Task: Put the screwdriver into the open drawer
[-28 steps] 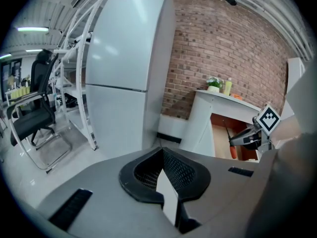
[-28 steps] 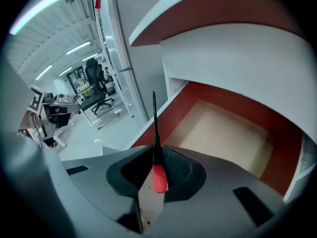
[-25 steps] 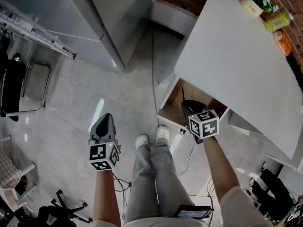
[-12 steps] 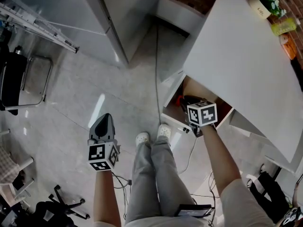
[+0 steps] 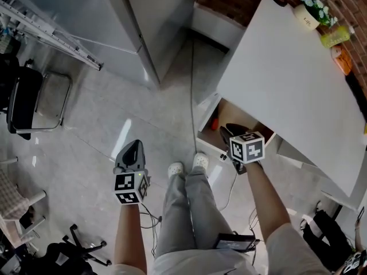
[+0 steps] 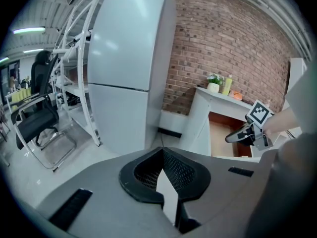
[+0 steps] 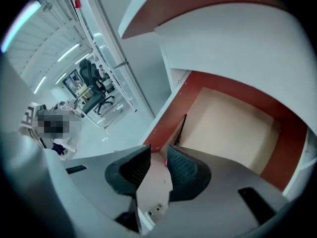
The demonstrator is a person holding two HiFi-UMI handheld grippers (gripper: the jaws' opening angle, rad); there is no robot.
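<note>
Screwdriver: the screwdriver (image 7: 181, 129) lay inside the open drawer (image 7: 233, 128), against its left wall, on the pale bottom board.
Long axis: in the right gripper view the thin dark shaft ran from 6 toward 12 o'clock, along the wall, with the tip toward the back of the drawer. A small red-orange part at the near end, probably the handle, was half hidden behind the tongs.
Direction from the tongs: the tool was just beyond the tips of the right tongs (image 7: 158, 148), at about 12 to 1 o'clock. It seemed not to touch them.
Right tongs: released. The jaws stood a little apart and nothing was between them.
Left tongs: the left tongs (image 6: 161, 151) were clenched on nothing. They hung over the floor (image 5: 86, 130), well apart from the drawer, at about 9 o'clock of the person's feet.
Nearer hand: the right one, clearly.
Drawer: it was pulled out from under the white table (image 5: 287, 79).
Judgement: the placing looked done. The next move probably needs only that the right tongs go straight back, along the shaft's line, so they do not push the handle.
</note>
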